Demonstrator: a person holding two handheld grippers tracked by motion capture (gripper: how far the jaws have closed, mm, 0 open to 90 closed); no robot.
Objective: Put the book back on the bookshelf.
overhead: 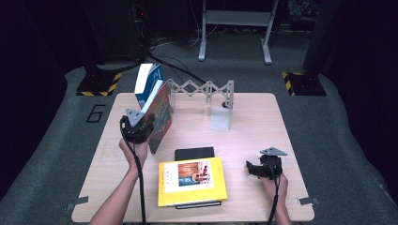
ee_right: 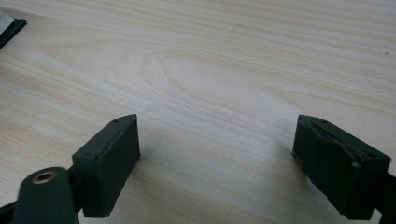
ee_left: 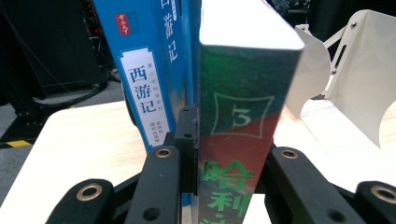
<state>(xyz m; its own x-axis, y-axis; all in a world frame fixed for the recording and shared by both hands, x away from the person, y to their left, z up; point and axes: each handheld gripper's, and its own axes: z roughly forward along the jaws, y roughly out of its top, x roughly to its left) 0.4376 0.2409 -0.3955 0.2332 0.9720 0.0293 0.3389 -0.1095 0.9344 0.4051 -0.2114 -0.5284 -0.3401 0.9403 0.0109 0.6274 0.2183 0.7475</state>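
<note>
My left gripper (overhead: 147,124) is shut on the spine of a red and green book (overhead: 162,112), which stands upright at the table's left. In the left gripper view the black jaws clamp that spine (ee_left: 240,116) from both sides. A blue book (overhead: 148,78) stands just behind it, touching it, its spine (ee_left: 149,74) to the left. My right gripper (overhead: 252,169) rests low at the right front, open, with bare wood between its fingers (ee_right: 114,158). A yellow book (overhead: 191,181) lies flat on a black book (overhead: 194,153) at the front middle.
A grey expanding rack (overhead: 202,88) stands at the back of the wooden table (overhead: 253,122). A white bookend (overhead: 220,119) stands in front of it, and appears at the right of the left gripper view (ee_left: 355,74). The black book's corner (ee_right: 10,25) lies beyond the right gripper.
</note>
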